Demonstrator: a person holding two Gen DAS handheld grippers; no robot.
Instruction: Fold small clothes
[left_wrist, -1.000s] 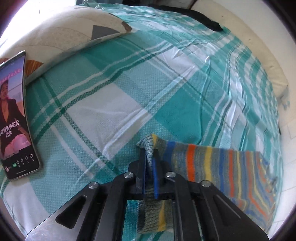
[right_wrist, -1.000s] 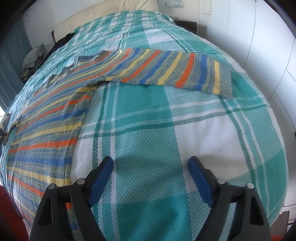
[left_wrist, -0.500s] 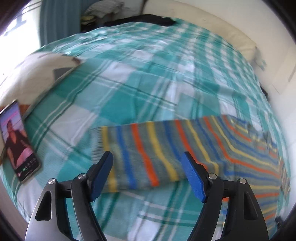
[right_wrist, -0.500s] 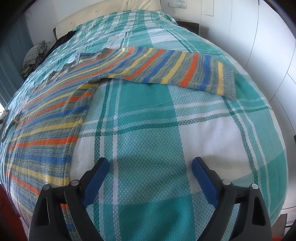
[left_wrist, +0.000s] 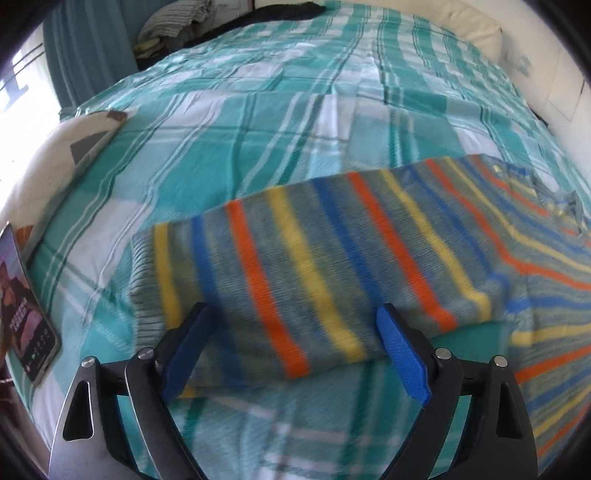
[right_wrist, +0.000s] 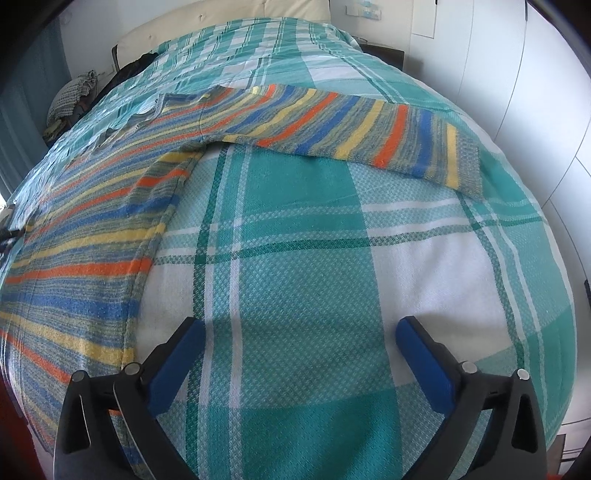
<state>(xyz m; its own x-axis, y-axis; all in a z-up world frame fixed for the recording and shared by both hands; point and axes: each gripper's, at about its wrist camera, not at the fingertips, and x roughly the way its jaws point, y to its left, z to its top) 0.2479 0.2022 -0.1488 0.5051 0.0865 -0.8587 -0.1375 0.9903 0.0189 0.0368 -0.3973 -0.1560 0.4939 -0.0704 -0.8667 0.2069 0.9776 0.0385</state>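
A striped knit sweater (right_wrist: 81, 229), grey with orange, yellow and blue bands, lies spread flat on the bed. In the left wrist view one sleeve (left_wrist: 314, 266) stretches sideways, its cuff at the left. My left gripper (left_wrist: 295, 328) is open and empty, just above the near edge of that sleeve. In the right wrist view the other sleeve (right_wrist: 351, 129) stretches out to the right, and the sweater's body lies at the left. My right gripper (right_wrist: 295, 343) is open and empty over bare bedspread, to the right of the sweater's side edge.
The bed has a teal and white plaid bedspread (right_wrist: 332, 258). A lit phone (left_wrist: 26, 314) lies at the left edge of the left wrist view, next to a patterned pillow (left_wrist: 55, 158). Clothes are piled beyond the bed (left_wrist: 173, 26). A white wall (right_wrist: 517, 74) stands at the right.
My left gripper let go of the sleeve cuff, opened, and pulled back and to the right; the sleeve now lies flat. My right gripper drew back slightly, still open.
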